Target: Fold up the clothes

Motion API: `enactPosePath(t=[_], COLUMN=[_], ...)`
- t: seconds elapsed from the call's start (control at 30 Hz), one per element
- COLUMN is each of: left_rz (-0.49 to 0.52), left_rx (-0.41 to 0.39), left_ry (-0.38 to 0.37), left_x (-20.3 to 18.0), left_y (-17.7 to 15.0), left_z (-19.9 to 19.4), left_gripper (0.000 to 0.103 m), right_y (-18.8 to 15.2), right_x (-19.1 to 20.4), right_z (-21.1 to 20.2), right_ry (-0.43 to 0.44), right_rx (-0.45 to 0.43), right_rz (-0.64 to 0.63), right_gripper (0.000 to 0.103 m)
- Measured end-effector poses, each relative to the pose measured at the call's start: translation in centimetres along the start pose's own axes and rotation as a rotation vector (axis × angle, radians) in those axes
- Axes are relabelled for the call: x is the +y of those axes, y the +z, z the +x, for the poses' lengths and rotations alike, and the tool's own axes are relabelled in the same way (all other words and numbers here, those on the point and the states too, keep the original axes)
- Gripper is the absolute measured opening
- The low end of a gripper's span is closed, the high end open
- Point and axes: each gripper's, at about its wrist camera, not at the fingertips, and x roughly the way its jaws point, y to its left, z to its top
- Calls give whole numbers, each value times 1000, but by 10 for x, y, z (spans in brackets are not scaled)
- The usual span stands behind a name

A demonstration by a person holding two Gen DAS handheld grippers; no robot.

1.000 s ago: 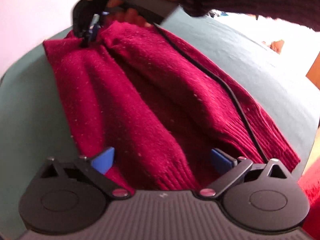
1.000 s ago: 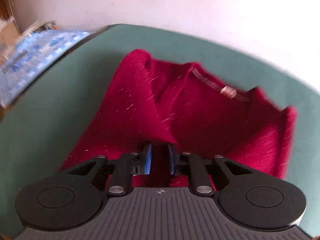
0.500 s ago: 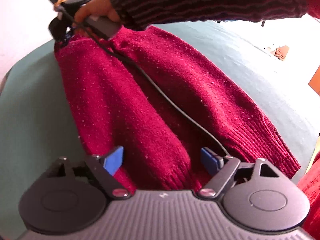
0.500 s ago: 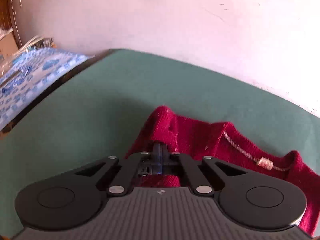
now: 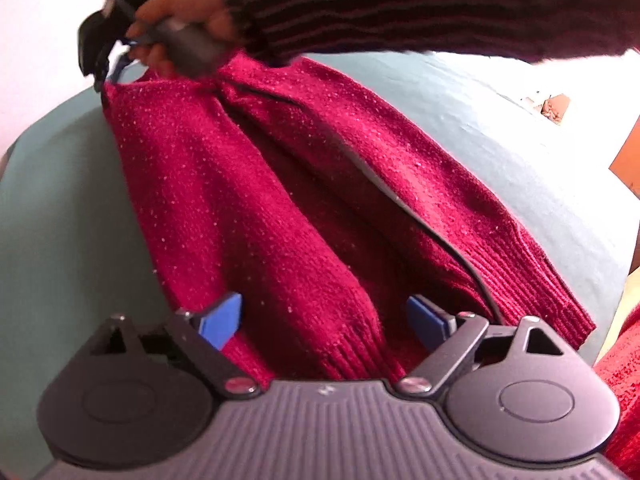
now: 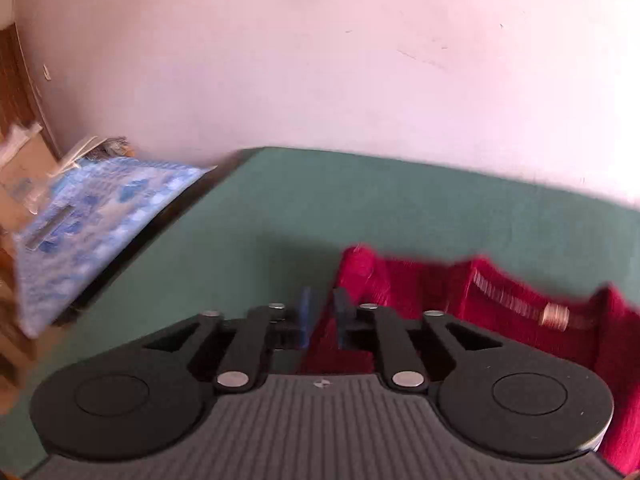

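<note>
A: While opening wider, straddling the ribbed hem of the red sweater (image 5: pixel 280 200) with the left claw (image 5: pixel 324 320), keeping both blue pads (image 5: pixel 220 320) clear of the knit.

B: Grasping nothing there, then?

A: Nothing. Released, with the hem lying between the jaws and no pad pressing on it.

B: And lying where, exactly?

A: Spreading flat on the green counter (image 5: pixel 60 220), running straight ahead of the left claw toward the far end, with two long lengthwise folds and a dip between them.

B: Seeing the right claw (image 5: pixel 108 68) from that side?

A: Seeing it far ahead and to the left, at the sweater's far corner, gripped by a hand (image 5: pixel 180 28) in a dark striped sleeve (image 5: pixel 400 0). Trailing a black cable (image 5: pixel 400 208) across the knit, down toward the left claw's right finger.

B: Clenched or letting go?

A: Letting go: opening at this moment, jaws a small way apart. Showing red fabric between the pads in its own view, blurred, yet not pinched.

B: Anything else near that claw?

A: Just right of it, the neckline with a pale cord and bead (image 6: pixel 554 316). Ahead, bare green counter reaching a pinkish wall (image 6: pixel 320 60). Off to its left, beyond the counter's edge, a blue patterned cloth (image 6: pixel 100 208).

B: And beside the left claw?

A: More red fabric (image 5: pixel 620 360) at its right, past the counter's edge; not telling what.
</note>
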Motion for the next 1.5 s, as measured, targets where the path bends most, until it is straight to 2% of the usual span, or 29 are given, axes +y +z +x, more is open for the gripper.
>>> enactPosePath(t=[0.03,0.1,0.17,0.23,0.27,0.33,0.43,0.53,0.63,0.7,0.77,0.8,0.87,0.93,1.03,1.1,1.13,1.23,1.3,1.37,1.43,1.5], left_rz=[2,25,57,78,86,101,93,84,103,149,207,208,209,209,223,248,256,257,245,187,121,111], left_rx=[1,5,5,1,-2,-8,-28,-46,-33,-34,-35,-41,-53,-49,-21,-15,-9,4,12,25,40,38], left_ry=[-5,-12,-7,-8,-9,-13,-61,-132,-192,-201,-198,-221,-267,-297,-302,-319,-331,-285,-251,-236,-214,-177], left_x=[0,-3,-6,-6,-5,-4,3,10,13,8,0,1,2,2,-6,-11,-14,-25,-32,-30,-27,-31], left_y=[0,0,-1,-4,-5,-7,-10,-13,-18,-21,-24,-25,-27,-33,-43,-45,-45,-43,-45,-49,-53,-53], left_z=[2,4,6,3,1,-1,-13,-22,-13,-11,-13,-17,-27,-31,-29,-29,-29,-29,-36,-39,-39,-41], left_gripper=[92,97,97,95,94,90,85,89,90,98,95,92,92,92,93,97,98,98,96,97,99,97], right_y=[-8,-24,-29,-39,-48,-76,-128,-171,-207,-222,-219,-220,-222,-233,-256,-269,-271,-266,-261,-259,-266,-271], right_x=[-1,-4,-9,-22,-23,-27,-21,-4,13,23,34,38,47,59,71,71,74,76,69,62,54,50], right_z=[1,-3,-30,-72,-84,-121,-168,-194,-206,-211,-214,-224,-243,-254,-261,-257,-257,-255,-259,-265,-260,-261], right_ry=[-6,-17,-13,43,41,-43,-161,-245,-269,-325,-360,-332,-280,-278,-269,-252,-254,-239,-190,-147,-133,-109], right_rx=[51,59,9,-84,-81,-38,7,44,73,49,46,25,-8,32,80,115,106,113,97,74,132,141], right_rz=[-9,-22,2,108,147,171,155,183,215,194,205,224,257,245,244,258,217,141,167,195,199,153], right_gripper=[28,28,26,26,25,25,24,24,25,25,26,25,25,25,22,21,21,24,22,22,20,18])
